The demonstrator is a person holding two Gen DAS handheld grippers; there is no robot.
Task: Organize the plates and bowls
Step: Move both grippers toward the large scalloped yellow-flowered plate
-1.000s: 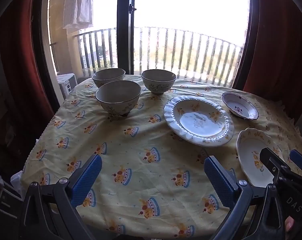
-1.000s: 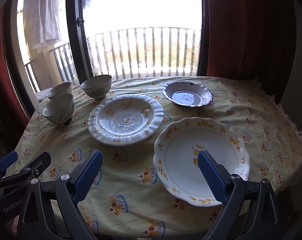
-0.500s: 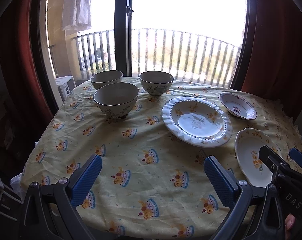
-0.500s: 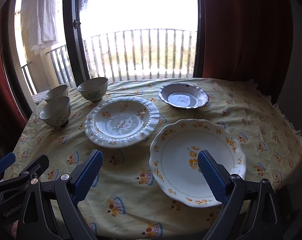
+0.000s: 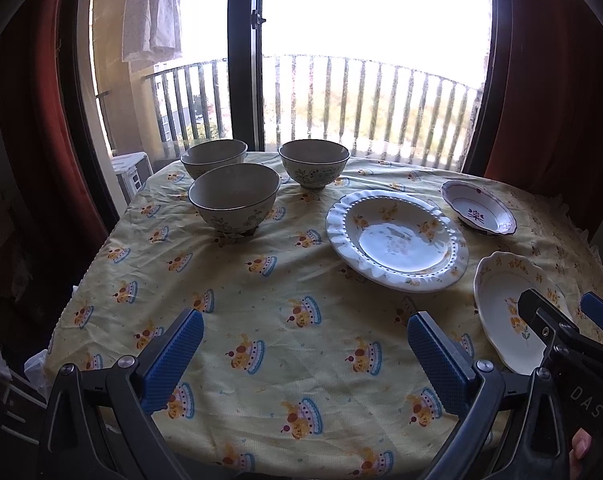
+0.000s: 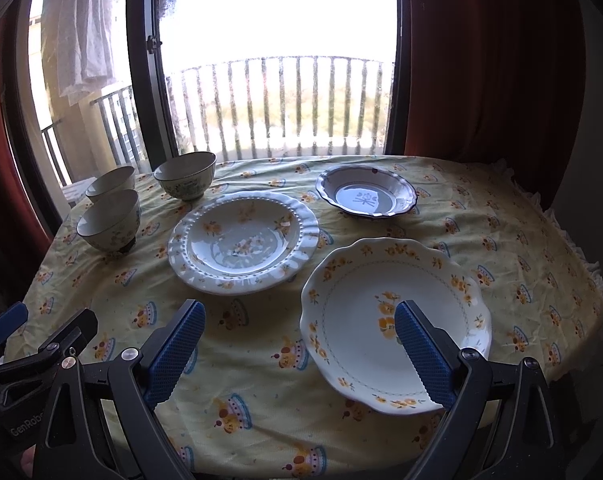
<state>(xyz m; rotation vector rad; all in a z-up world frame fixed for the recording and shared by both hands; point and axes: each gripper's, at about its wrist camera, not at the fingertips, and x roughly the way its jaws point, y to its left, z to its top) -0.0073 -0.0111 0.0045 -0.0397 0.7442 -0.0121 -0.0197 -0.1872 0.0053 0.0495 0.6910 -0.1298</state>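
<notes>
Three floral bowls stand at the table's far left: a near bowl [image 5: 235, 196], a back-left bowl [image 5: 214, 157] and a back bowl [image 5: 314, 162]. A white ruffled plate [image 5: 397, 240] lies in the middle, a small purple-rimmed dish [image 5: 478, 212] behind it, and a yellow-flowered scalloped plate [image 6: 393, 316] at the near right. My left gripper [image 5: 305, 354] is open and empty over the near tablecloth. My right gripper [image 6: 297, 346] is open and empty, its right finger over the scalloped plate.
The table wears a yellow tablecloth [image 5: 261, 304] with cake prints and ends close below both grippers. Red curtains [image 6: 489, 60] flank a balcony door with a railing [image 5: 361, 100] behind the table. Each gripper shows at the edge of the other's view.
Both grippers have drawn back and risen slightly, so the dishes look a little farther away. No dish has moved. Both stay open.
</notes>
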